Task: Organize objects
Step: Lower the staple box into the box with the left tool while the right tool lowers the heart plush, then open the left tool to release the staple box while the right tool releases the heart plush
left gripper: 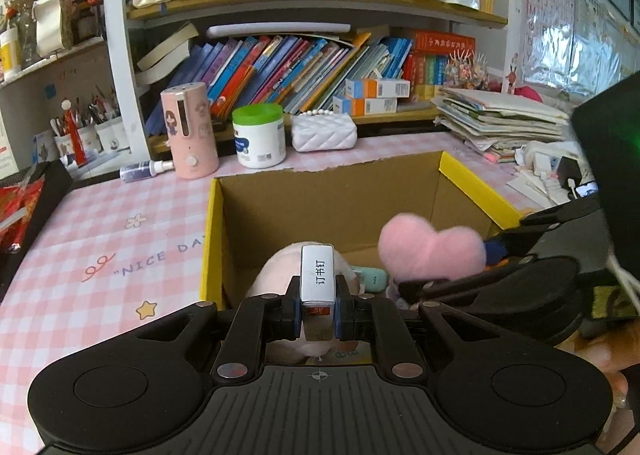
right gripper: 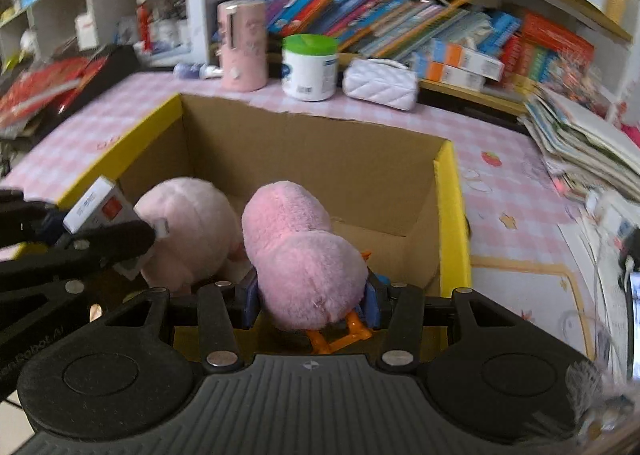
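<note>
An open cardboard box point(left gripper: 472, 183) with yellow edges stands on the pink checked table; it also shows in the right wrist view point(right gripper: 448, 191). My left gripper point(left gripper: 318, 309) is shut on a small white staple box point(left gripper: 318, 275) with a red end, held over the box's near left side; the staple box also shows in the right wrist view point(right gripper: 98, 207). My right gripper point(right gripper: 310, 301) is shut on a pink heart plush point(right gripper: 300, 251) with orange legs, held over the box; the plush also shows in the left wrist view point(left gripper: 430, 251). A pink plush toy point(right gripper: 184, 227) lies inside the box.
Behind the box stand a pink cylinder point(left gripper: 188, 131), a green-lidded white jar point(left gripper: 259, 137), a white quilted pouch point(left gripper: 324, 131) and a spray bottle point(left gripper: 144, 171). Bookshelves line the back. A paper stack point(left gripper: 500, 119) sits at the right, a black tray point(left gripper: 28, 207) at the left.
</note>
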The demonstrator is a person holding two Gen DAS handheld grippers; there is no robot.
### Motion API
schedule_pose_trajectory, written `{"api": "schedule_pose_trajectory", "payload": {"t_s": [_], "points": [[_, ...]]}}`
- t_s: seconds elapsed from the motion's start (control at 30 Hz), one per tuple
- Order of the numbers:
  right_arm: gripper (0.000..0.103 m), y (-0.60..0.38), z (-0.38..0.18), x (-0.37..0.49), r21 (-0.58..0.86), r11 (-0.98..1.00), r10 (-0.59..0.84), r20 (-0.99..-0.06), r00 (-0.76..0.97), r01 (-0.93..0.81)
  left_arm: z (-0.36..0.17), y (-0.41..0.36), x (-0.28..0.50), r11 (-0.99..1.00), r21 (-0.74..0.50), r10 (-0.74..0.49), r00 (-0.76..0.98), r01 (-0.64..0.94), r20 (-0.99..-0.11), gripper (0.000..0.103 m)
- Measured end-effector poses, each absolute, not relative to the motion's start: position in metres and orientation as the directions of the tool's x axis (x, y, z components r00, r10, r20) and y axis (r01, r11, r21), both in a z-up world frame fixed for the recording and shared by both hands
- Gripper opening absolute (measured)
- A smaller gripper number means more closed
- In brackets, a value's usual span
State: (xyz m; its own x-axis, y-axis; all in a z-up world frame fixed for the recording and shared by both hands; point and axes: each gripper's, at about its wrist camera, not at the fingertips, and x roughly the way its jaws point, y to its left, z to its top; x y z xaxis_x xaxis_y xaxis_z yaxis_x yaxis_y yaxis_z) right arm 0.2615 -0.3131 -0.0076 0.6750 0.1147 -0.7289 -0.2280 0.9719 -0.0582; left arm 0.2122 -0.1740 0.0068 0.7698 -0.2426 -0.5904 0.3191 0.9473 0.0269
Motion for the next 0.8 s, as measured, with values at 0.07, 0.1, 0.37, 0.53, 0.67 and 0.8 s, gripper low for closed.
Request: {"api": "schedule_pose_trajectory", "payload": {"t_s": [0.07,0.1,0.37,0.53,0.67,0.8], "points": [[0.046,-0.311,-0.009,0.266,-0.057,0.966,0.127,-0.746,0.654,-0.253,0.004,-0.175,0.214,0.947,0.029,-0.239,0.764,0.319,-0.599,0.013],[0.046,-0.311,-0.008,0.267,-0.055,0.962,0.138,-0.751,0.646,-0.269,0.003,-0.176,0.214,0.947,0.030,-0.237,0.761,0.319,-0.604,0.013],[0.046,-0.308,-0.011,0.269,-0.057,0.941,0.157,-0.798,0.582,-0.332,-0.009,-0.179,0.221,0.949,0.049,-0.207,0.731,0.311,-0.650,0.013],[0.046,-0.307,-0.012,0.270,-0.070,0.941,0.142,-0.806,0.575,-0.331,-0.009,-0.180,0.220,0.949,0.056,-0.199,0.729,0.309,-0.655,0.013],[0.047,-0.308,-0.012,0.270,-0.070,0.941,0.141,-0.807,0.573,-0.331,-0.009,-0.180,0.217,0.952,0.050,-0.198,0.730,0.302,-0.654,0.014],[0.047,-0.307,-0.012,0.270,-0.068,0.941,0.143,-0.806,0.574,-0.330,-0.007,-0.178,0.214,0.955,0.048,-0.194,0.734,0.294,-0.650,0.017]]}}
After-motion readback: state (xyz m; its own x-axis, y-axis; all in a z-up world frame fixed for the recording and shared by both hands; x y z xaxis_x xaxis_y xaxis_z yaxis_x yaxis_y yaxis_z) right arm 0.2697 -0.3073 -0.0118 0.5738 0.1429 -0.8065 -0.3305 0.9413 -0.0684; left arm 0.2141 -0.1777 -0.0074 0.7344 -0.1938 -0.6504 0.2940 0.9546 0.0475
